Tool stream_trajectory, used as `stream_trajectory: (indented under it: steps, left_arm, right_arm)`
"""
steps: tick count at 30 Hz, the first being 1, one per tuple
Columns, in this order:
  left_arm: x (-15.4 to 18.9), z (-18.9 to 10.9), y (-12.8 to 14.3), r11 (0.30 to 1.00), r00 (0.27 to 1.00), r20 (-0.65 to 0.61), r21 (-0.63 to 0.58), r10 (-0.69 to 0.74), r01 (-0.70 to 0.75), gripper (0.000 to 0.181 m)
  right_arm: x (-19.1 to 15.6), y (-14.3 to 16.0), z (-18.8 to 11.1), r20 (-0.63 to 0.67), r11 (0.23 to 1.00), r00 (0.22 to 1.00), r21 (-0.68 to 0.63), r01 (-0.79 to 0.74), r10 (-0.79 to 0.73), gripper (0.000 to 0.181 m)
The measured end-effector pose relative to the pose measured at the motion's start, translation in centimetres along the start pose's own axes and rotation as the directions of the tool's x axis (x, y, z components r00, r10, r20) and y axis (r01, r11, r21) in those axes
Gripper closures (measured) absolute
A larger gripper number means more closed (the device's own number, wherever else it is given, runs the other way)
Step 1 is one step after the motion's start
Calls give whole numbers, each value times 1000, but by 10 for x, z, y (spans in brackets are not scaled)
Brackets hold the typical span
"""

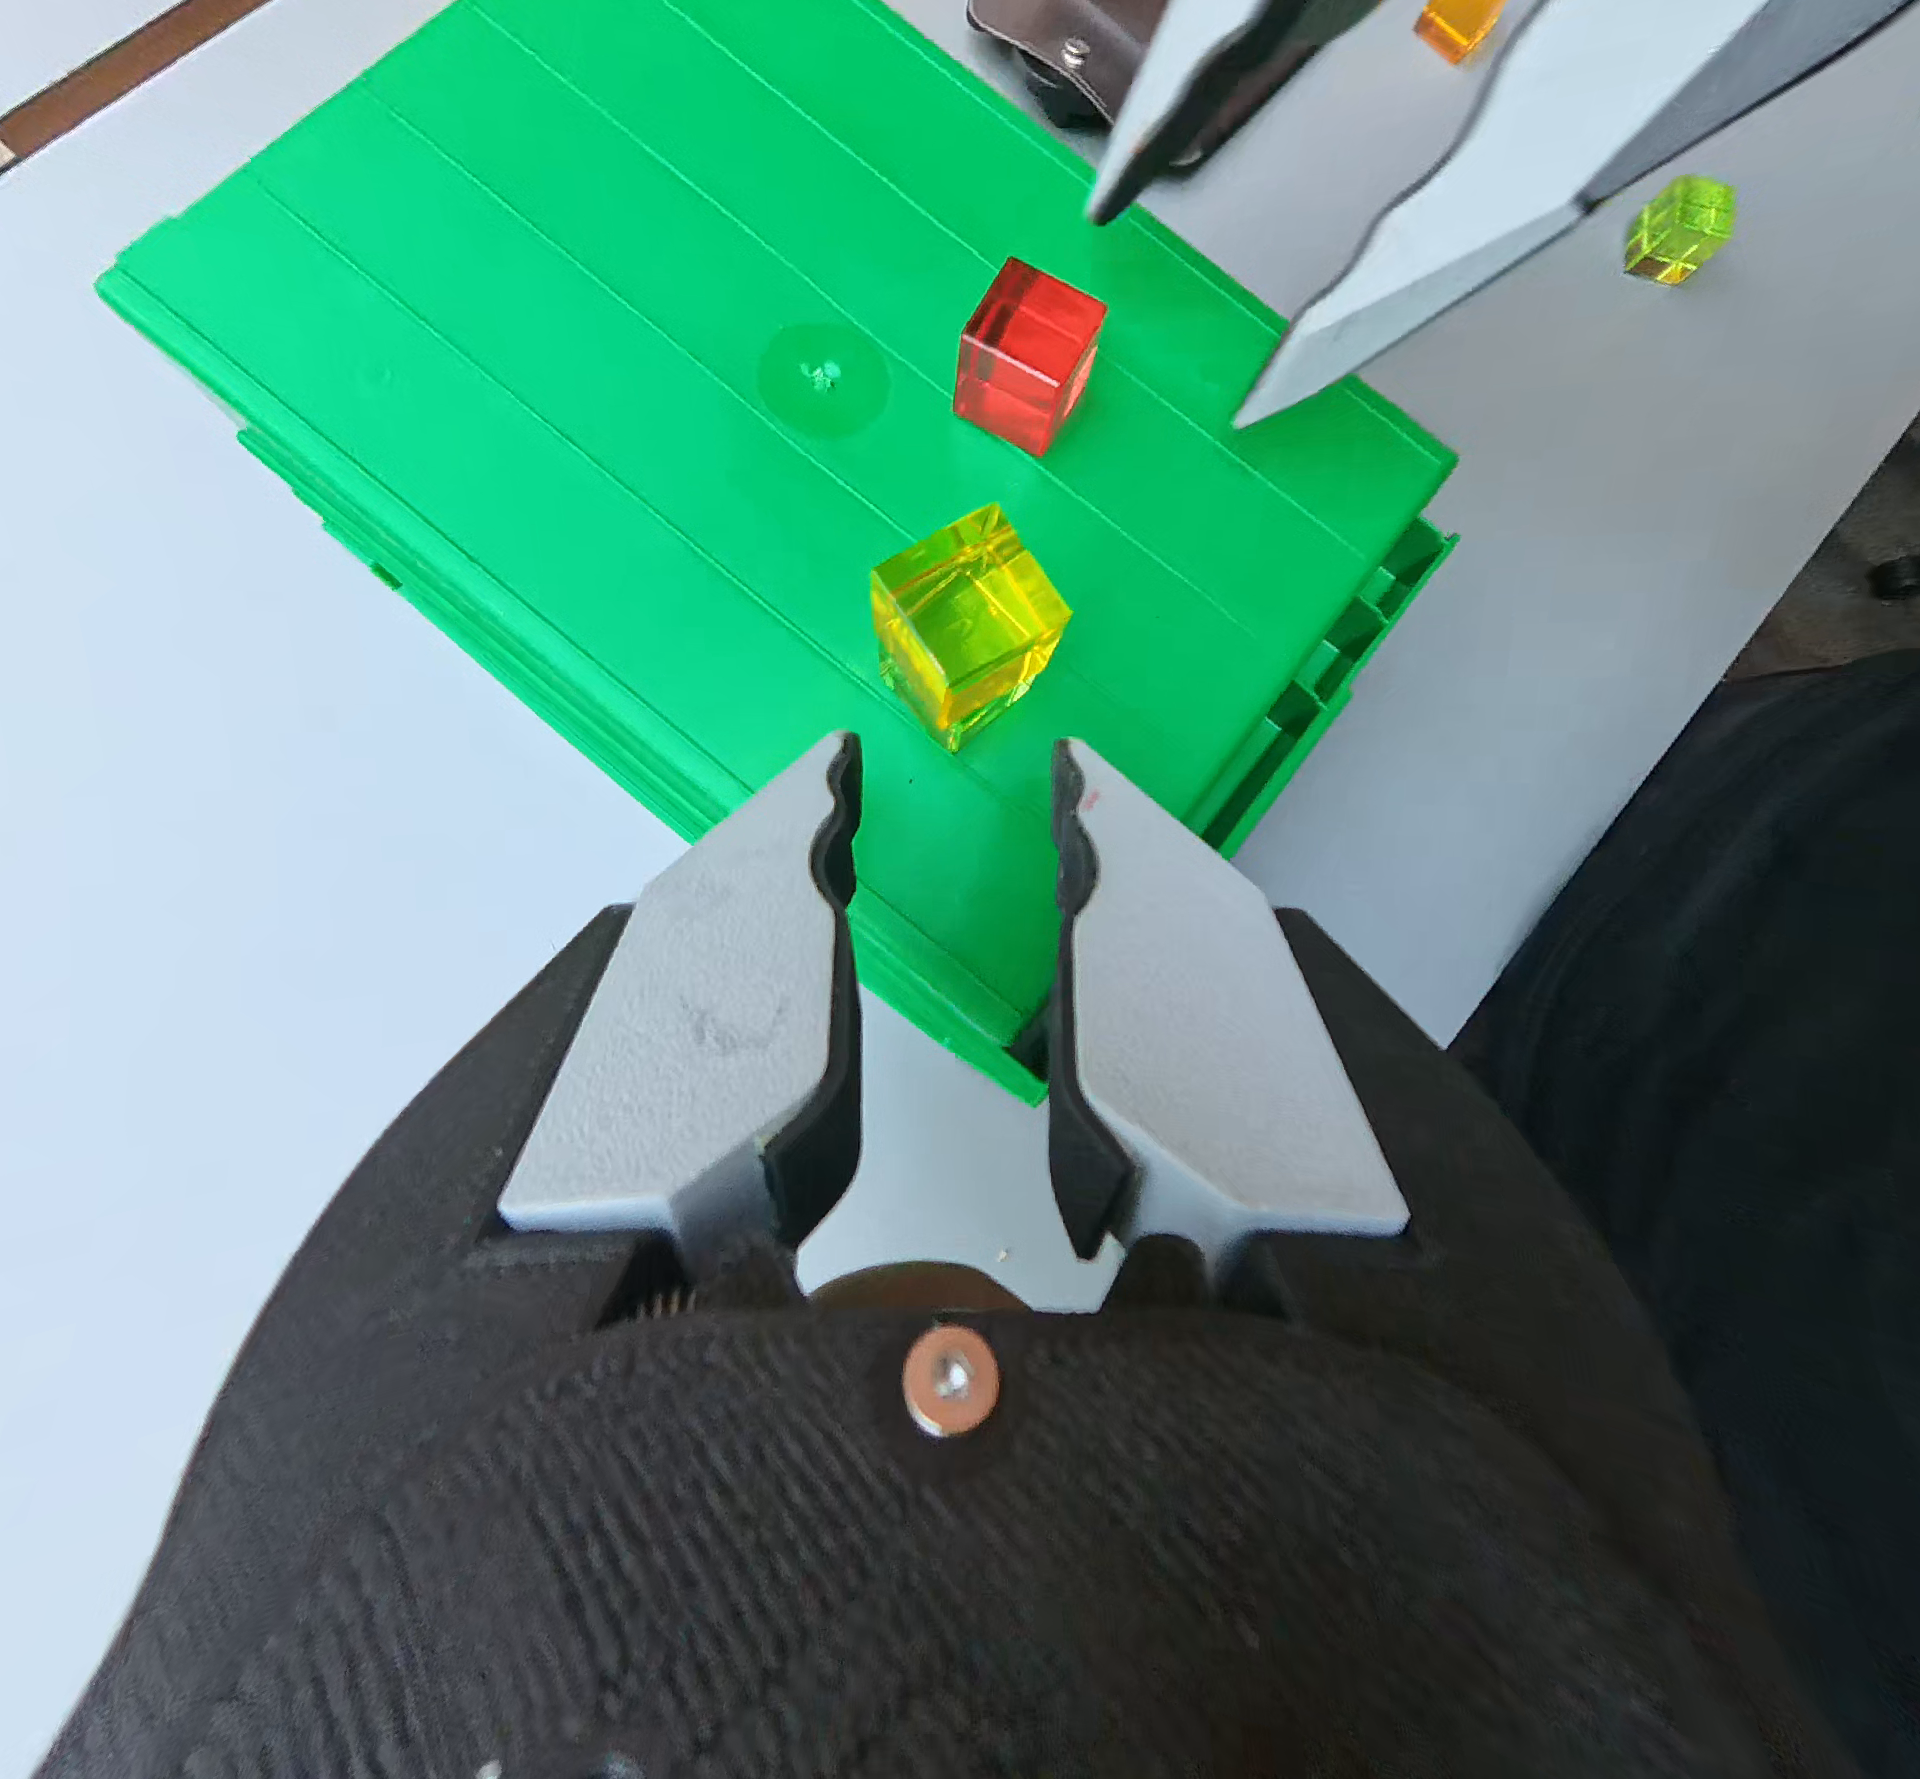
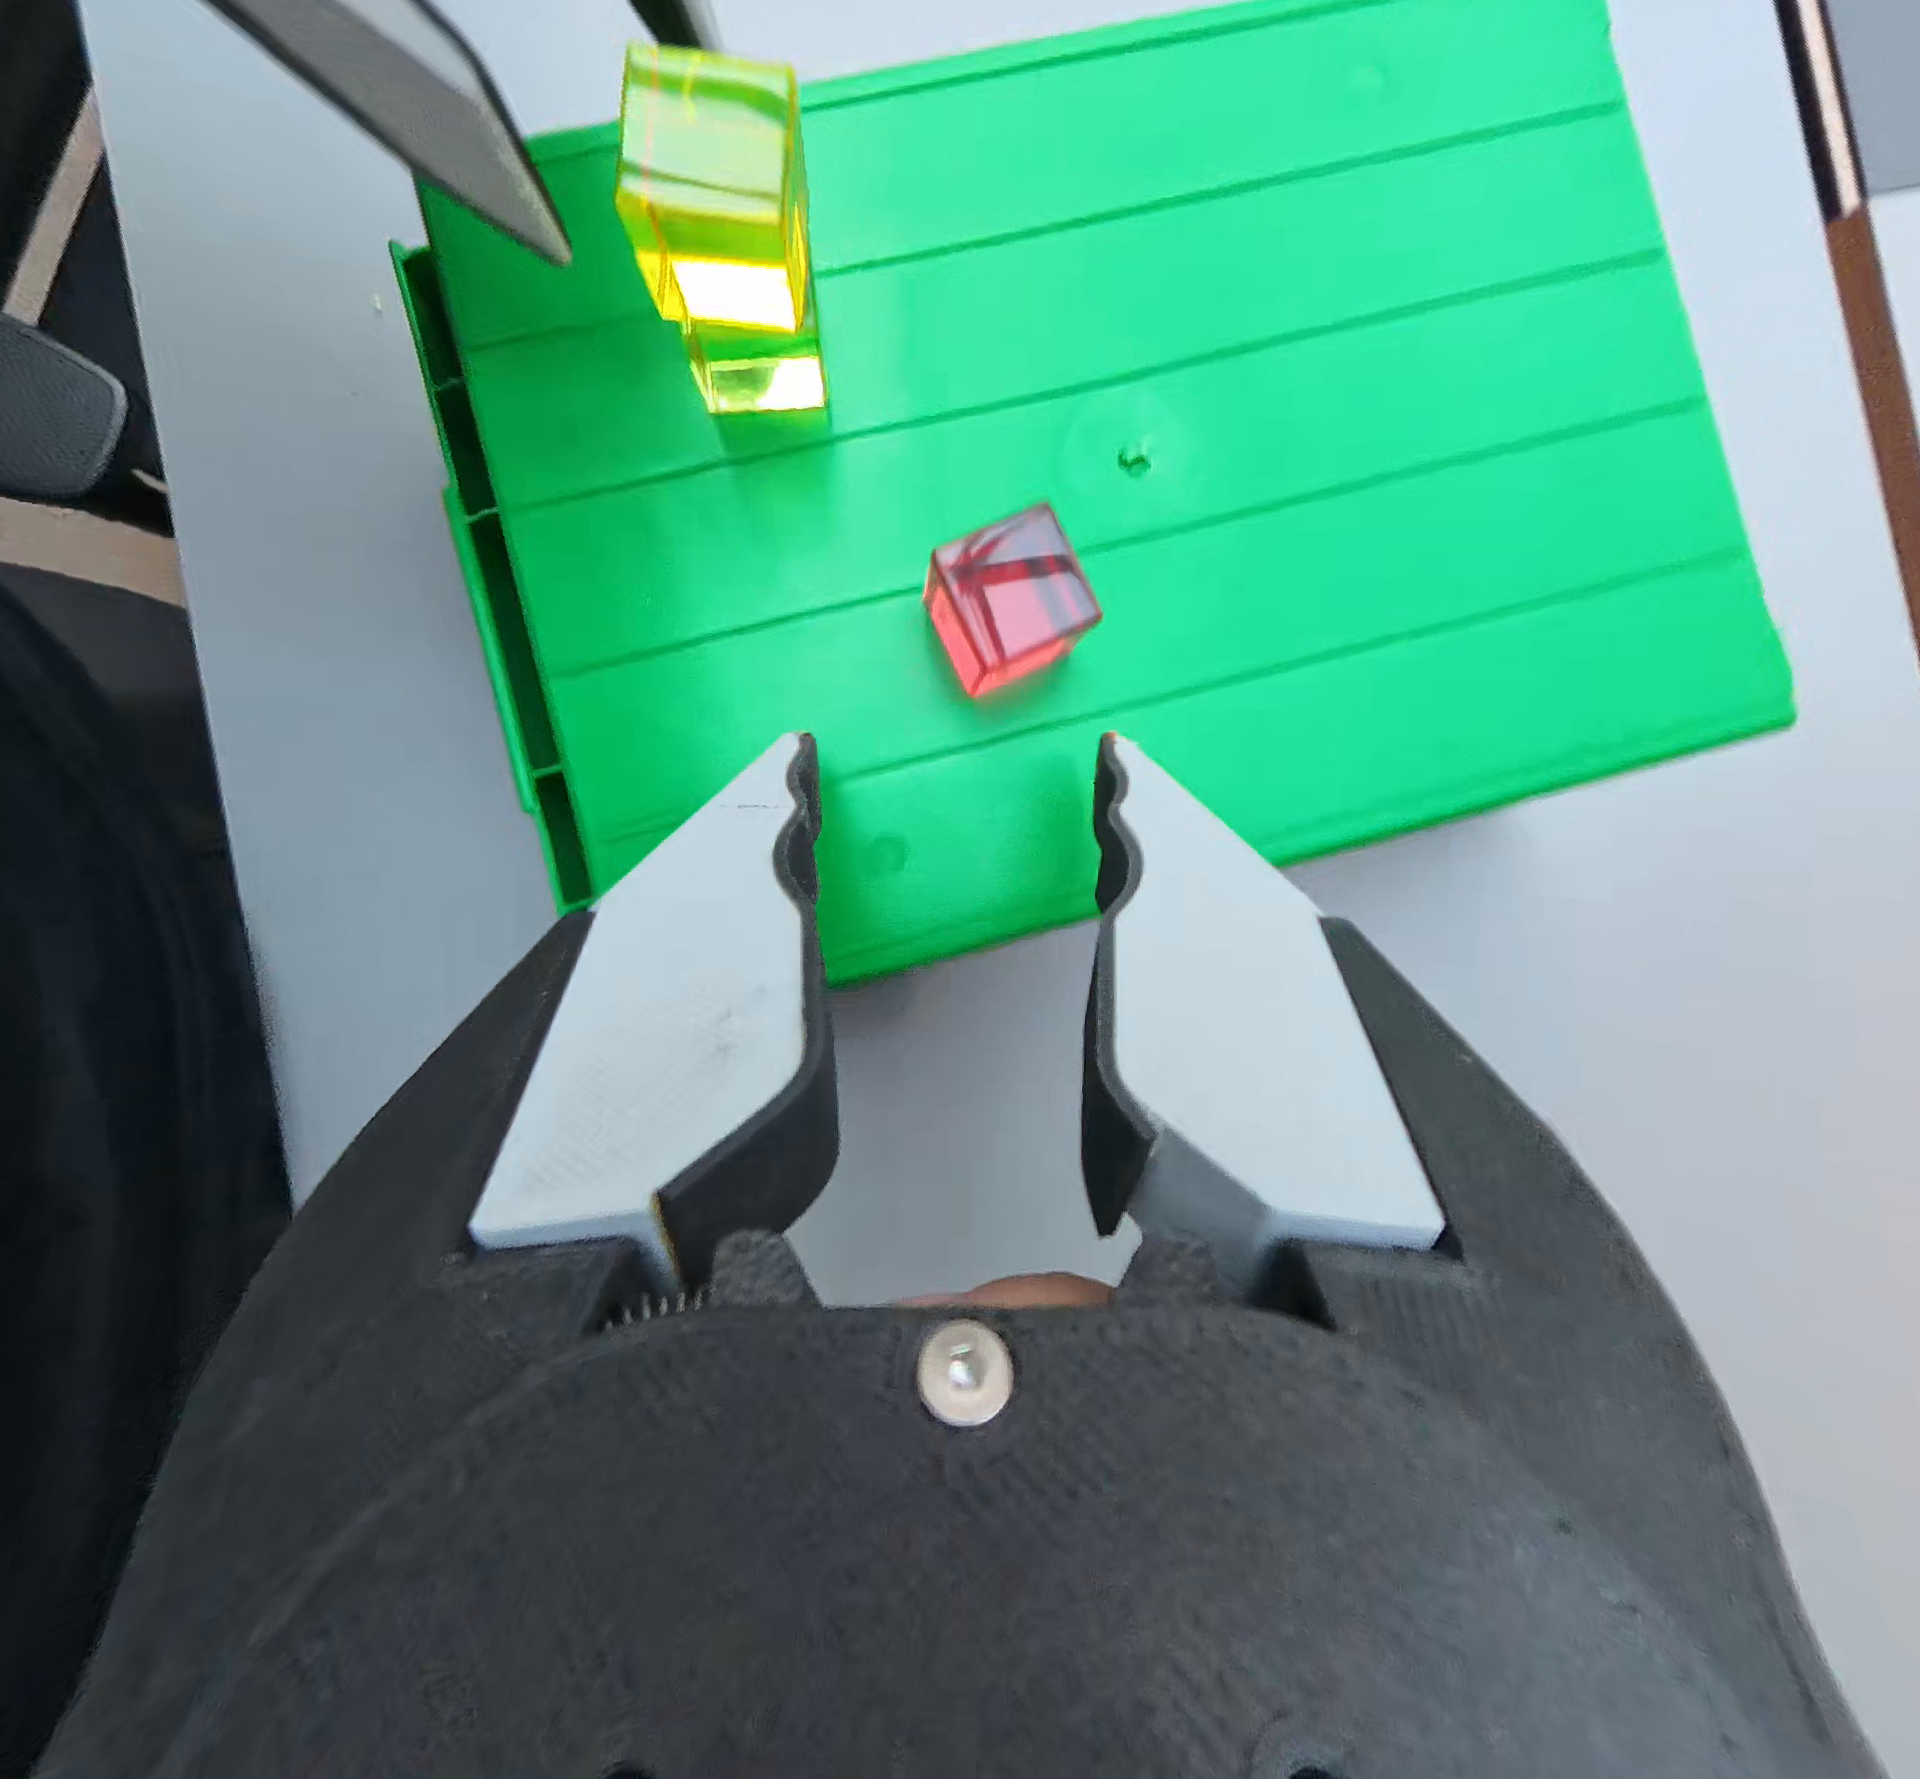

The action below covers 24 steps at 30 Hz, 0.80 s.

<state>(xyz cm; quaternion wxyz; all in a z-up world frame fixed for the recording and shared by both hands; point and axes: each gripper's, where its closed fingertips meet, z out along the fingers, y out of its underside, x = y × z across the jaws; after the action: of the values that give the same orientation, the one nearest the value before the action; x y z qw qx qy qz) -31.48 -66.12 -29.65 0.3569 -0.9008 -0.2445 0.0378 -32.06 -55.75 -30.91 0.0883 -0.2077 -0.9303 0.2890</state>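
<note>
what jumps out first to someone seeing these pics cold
A bright green ribbed plastic panel lies on the pale table, with a clear red cube and a yellow-green cube standing apart on it. The open left gripper is nearest the yellow-green cube; the open right gripper is nearest the red one.

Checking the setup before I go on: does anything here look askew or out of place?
Mostly tidy. The yellow cube and red cube sit twisted on the green plastic lid, not square to its grooves. Both grippers are open and empty.
</note>
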Motion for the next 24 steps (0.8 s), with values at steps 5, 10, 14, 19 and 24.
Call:
stream_trajectory:
  steps: [5, 10, 14, 19, 24]
  left_arm:
    - [11, 0, -9, 1000, 1000, -5, 15, 14, -14, 147]
    - [19, 1, -6, 1000, 1000, -23, 14, 3, -2, 147]
    - [14, 0, -2, 1000, 1000, -4, 15, 8, -7, 147]
    - [1, 1, 2, 1000, 1000, -3, 24, 1, -1, 146]
    - [-12, 5, 1, 999, 999, 0, 16, 44, -44, 143]
  right_arm:
    - [11, -21, 20, 21, 992, 993, -35, 119, -119, 133]
    - [12, -21, 29, 65, 968, 972, -95, 232, -226, 154]
    - [9, -32, 19, 61, 975, 977, -68, 210, -206, 157]
    - [-12, -83, -9, 108, 983, 978, 62, 173, -179, 157]
    - [-30, -110, -8, 139, 978, 970, 92, 186, -197, 157]
